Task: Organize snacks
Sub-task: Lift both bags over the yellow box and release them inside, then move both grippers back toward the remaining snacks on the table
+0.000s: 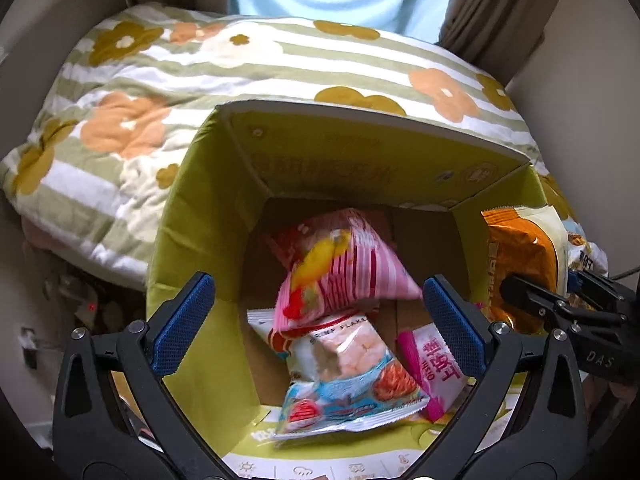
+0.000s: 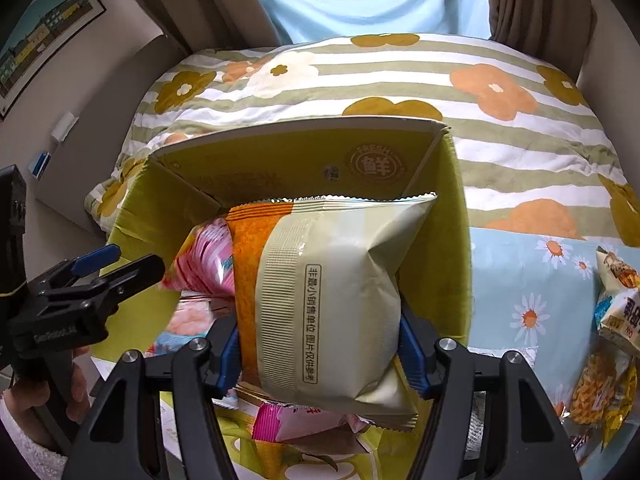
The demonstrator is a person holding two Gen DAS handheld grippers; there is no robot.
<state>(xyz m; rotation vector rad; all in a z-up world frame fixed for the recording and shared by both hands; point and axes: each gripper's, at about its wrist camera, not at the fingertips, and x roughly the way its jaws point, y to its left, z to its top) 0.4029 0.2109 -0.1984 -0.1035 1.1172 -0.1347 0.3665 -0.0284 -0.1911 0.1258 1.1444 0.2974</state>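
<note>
Left wrist view: the left hand-held gripper (image 1: pixel 318 322) stands with its jaws wide apart over an open green cardboard box (image 1: pixel 188 208) that fills the centre of the frame. Nothing is clamped between the blue pads (image 1: pixel 188 320). A pink striped snack bag (image 1: pixel 340 268) appears blurred just beyond the pads, at the centre of the frame, above the other packets in the box; whether it rests on them cannot be told. Below it lie a blue and white shrimp flake packet (image 1: pixel 352 376) and a magenta packet (image 1: pixel 434 364), both on the box floor in the lower centre of the frame.

Right wrist view: the right hand-held gripper (image 2: pixel 320 356) is clamped on an orange and cream snack bag (image 2: pixel 332 292), its pads pressing the bag's two sides at the lower centre of the frame. The bag hangs over the box opening, its serrated top edge near the far box wall. The same bag shows at the right edge of the left wrist view.

The box rests against a striped floral quilt (image 2: pixel 500 152) in the upper half of both frames. Further snack packets (image 2: pixel 616 304) lie on a light blue daisy-print cloth (image 2: pixel 532 280) at the right edge of the right wrist view, outside the box. A hand (image 2: pixel 72 380) grips the left tool at lower left.
</note>
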